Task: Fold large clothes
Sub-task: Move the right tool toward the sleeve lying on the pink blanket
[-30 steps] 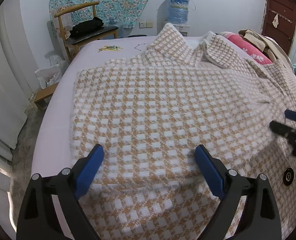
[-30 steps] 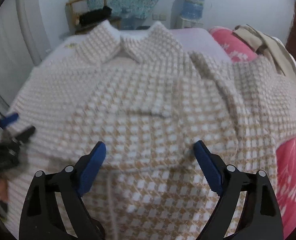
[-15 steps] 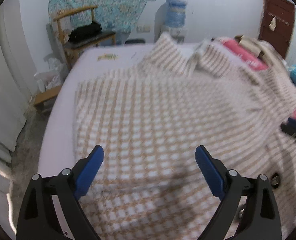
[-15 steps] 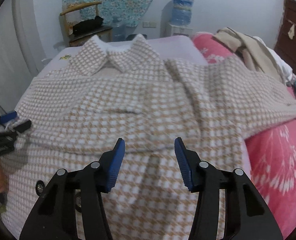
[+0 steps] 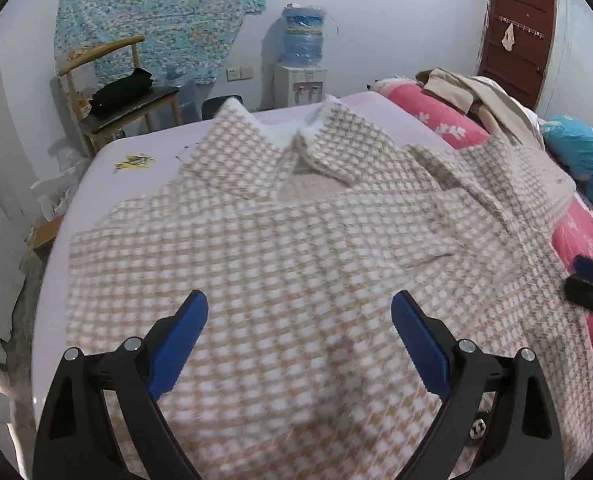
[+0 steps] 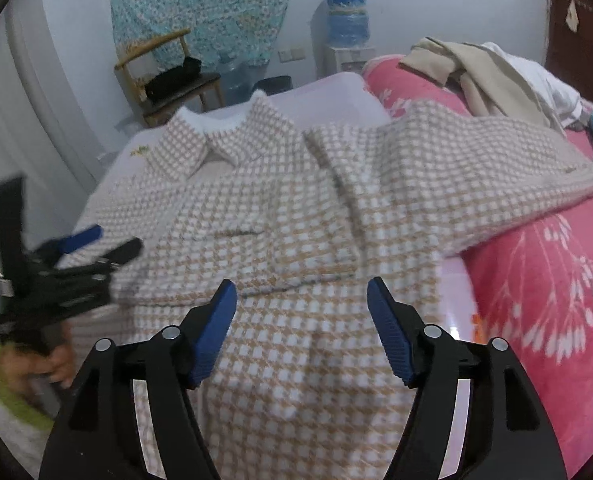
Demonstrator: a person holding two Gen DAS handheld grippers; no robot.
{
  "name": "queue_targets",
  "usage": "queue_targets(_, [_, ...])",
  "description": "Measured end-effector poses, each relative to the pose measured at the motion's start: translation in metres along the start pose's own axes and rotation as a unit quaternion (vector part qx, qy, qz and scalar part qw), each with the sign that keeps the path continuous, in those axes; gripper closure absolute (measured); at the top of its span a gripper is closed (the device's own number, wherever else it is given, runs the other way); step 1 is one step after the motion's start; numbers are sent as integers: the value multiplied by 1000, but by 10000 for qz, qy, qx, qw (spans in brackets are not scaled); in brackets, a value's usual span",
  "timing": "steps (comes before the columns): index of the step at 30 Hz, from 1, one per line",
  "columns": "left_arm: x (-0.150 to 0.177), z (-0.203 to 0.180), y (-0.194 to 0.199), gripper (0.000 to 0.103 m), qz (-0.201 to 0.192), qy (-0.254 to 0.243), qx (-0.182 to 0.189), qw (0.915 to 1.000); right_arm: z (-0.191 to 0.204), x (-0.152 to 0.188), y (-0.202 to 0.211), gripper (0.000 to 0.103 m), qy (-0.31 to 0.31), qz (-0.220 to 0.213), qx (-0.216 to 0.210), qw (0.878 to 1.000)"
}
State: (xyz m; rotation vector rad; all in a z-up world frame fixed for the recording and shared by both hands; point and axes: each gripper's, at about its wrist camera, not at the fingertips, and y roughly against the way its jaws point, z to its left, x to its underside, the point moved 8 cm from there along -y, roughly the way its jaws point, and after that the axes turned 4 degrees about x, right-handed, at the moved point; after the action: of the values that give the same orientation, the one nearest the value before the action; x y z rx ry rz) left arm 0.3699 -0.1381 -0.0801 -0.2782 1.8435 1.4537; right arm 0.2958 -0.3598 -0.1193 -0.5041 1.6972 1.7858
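A large tan-and-white checked coat lies spread on the pale lilac bed, collar at the far end. One sleeve stretches right over the pink blanket; the left side is folded in over the body. My left gripper hovers open above the coat's lower left part, nothing between its blue pads. My right gripper hangs above the lower middle of the coat; its jaws are opening and hold nothing. In the right wrist view the left gripper shows blurred at the left, gripped by a hand.
A pink flowered blanket covers the bed's right side, with beige clothes piled on it and a teal pillow. A wooden chair with a black bag, a water dispenser and a brown door stand behind.
Both grippers have lifted and pulled back from the coat, so more of it shows. The right gripper's jaws narrowed, then widened again. The left jaws stayed wide.
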Motion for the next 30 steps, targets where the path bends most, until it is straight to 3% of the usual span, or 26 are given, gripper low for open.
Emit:
queue_targets(7, [12,5,-29,12,266,225,-95,9993,-96,-21,12,38,-359,76,574,9977])
queue_targets(10, [17,10,-33,7,219,390,-85,9990,-155,-34,11,38,-907,77,646,9938])
queue_targets(16, [20,11,-33,6,183,470,-58,9987,-279,-62,-2,38,-2214,136,1040,9695])
queue_targets(20, [20,12,-33,6,176,486,-41,9987,-346,-71,-15,38,-3075,157,1147,9445])
queue_targets(24, [20,13,-32,6,178,497,-26,9986,-383,-73,-33,39,-3626,273,1196,9238])
queue_targets(30, [20,13,-32,6,178,487,-38,9986,-403,-84,-63,44,-3960,304,1103,9111])
